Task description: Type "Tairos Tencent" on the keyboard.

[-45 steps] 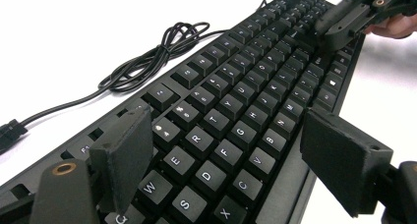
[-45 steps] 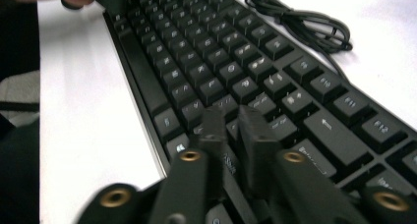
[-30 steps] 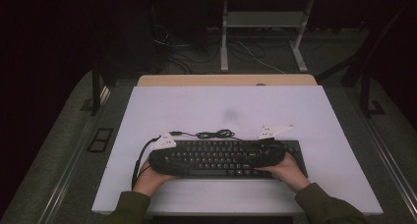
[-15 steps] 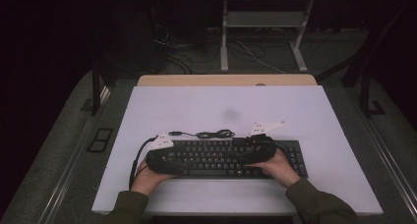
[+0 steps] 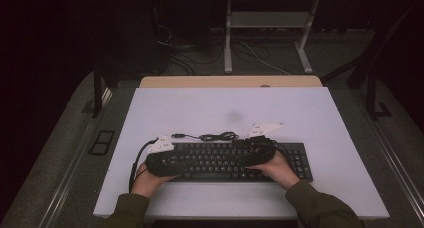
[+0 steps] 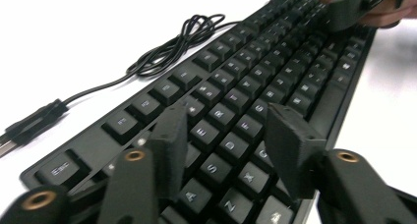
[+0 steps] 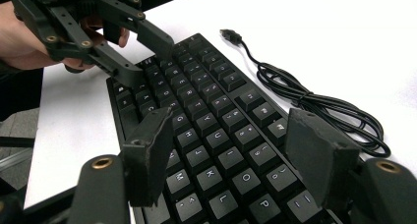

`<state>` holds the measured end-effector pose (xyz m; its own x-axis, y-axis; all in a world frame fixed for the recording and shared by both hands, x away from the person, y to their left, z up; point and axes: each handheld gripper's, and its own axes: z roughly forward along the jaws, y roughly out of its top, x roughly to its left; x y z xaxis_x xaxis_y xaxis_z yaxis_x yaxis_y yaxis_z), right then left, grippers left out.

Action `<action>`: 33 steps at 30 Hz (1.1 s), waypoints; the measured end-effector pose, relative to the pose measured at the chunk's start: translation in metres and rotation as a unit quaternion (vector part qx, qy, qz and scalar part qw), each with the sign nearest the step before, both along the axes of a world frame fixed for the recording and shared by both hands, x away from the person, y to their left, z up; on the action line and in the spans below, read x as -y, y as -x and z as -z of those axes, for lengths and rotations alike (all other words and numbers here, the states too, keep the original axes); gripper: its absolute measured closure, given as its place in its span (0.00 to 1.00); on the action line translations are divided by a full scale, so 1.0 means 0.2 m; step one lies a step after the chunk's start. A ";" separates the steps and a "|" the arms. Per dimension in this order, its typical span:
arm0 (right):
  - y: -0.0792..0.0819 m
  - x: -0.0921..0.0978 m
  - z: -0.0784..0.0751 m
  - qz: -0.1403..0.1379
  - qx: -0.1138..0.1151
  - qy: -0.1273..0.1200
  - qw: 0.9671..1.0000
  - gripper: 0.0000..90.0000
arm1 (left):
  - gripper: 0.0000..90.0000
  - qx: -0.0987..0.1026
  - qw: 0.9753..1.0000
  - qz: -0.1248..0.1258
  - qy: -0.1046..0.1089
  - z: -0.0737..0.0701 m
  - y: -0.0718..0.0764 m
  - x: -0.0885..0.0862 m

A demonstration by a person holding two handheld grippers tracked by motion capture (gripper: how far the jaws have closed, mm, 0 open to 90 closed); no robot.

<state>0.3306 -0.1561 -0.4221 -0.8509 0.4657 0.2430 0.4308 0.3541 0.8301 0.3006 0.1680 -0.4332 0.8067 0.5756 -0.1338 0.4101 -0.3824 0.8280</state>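
Observation:
A black keyboard (image 5: 225,160) lies near the front of the white table (image 5: 225,108), its black cable (image 5: 215,136) coiled just behind it. My left gripper (image 5: 177,161) hovers over the keyboard's left end, pointing right. My right gripper (image 5: 242,157) hovers over the middle-right keys, pointing left. In the left gripper view the left gripper (image 6: 226,121) is open above the letter keys (image 6: 236,86), nothing between its jaws. In the right gripper view the right gripper (image 7: 231,123) is open above the keys (image 7: 211,111), and the left gripper (image 7: 147,57) shows open at the far end.
The cable's USB plug (image 6: 29,123) lies loose on the table behind the keyboard's left end. The coil (image 7: 305,101) rests close to the keyboard's back edge. A metal-legged stand (image 5: 265,33) and floor cables lie beyond the table's far edge.
My right gripper has moved left along the keyboard, from its right end toward the middle. The left gripper has hardly moved. The keyboard stays in place.

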 end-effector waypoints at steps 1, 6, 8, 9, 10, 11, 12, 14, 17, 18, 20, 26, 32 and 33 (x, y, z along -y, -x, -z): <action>0.00 0.00 0.00 0.000 0.000 0.000 1.000 0.38 | 0.59 -0.002 1.000 0.000 -0.004 0.00 0.00 0.00; 0.00 0.00 0.00 0.001 0.001 0.000 1.000 0.38 | 0.73 -0.006 1.000 -0.010 -0.011 0.00 -0.01 -0.03; 0.01 0.00 0.00 0.000 -0.001 0.002 1.000 0.38 | 0.78 -0.009 1.000 -0.012 -0.009 0.00 -0.01 -0.04; 0.01 0.00 0.00 0.000 -0.001 0.002 1.000 0.38 | 0.81 -0.010 1.000 -0.010 -0.011 -0.01 -0.01 -0.05; 0.01 0.00 0.00 0.000 0.000 0.002 1.000 0.38 | 0.84 -0.011 1.000 -0.010 -0.010 -0.01 -0.01 -0.05; 0.01 0.00 0.00 0.002 -0.001 0.002 1.000 0.38 | 0.86 -0.013 1.000 -0.010 -0.010 -0.01 -0.01 -0.05; 0.01 0.00 0.00 0.001 -0.001 0.002 1.000 0.38 | 0.89 -0.014 1.000 -0.010 -0.011 -0.01 -0.02 -0.06; 0.01 0.00 0.00 0.002 -0.001 0.001 1.000 0.38 | 0.93 -0.022 0.999 -0.015 -0.021 -0.01 -0.02 -0.06; 0.01 0.00 0.01 0.002 -0.001 0.002 1.000 0.38 | 0.98 -0.029 0.999 -0.015 -0.026 -0.01 -0.02 -0.07; 0.01 0.00 0.01 0.002 -0.001 0.002 1.000 0.38 | 0.98 -0.029 0.999 -0.015 -0.029 -0.01 -0.02 -0.07; 0.01 0.00 0.00 0.003 -0.001 0.002 1.000 0.38 | 0.98 -0.030 0.999 -0.014 -0.033 -0.01 -0.03 -0.07; 0.01 0.00 0.00 0.006 -0.003 0.001 1.000 0.38 | 0.98 -0.038 0.998 -0.014 -0.039 0.00 -0.03 -0.07; 0.01 0.00 0.00 0.007 -0.003 0.000 1.000 0.38 | 0.98 -0.042 0.998 -0.012 -0.045 0.01 -0.03 -0.06; 0.01 0.00 0.00 0.007 -0.003 0.000 1.000 0.38 | 0.98 -0.042 0.998 -0.012 -0.045 0.01 -0.03 -0.06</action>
<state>0.3292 -0.1561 -0.4219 -0.8429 0.4776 0.2479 0.4403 0.3474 0.8279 0.3057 0.1806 -0.4345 0.7803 0.6077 -0.1479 0.4875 -0.4428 0.7525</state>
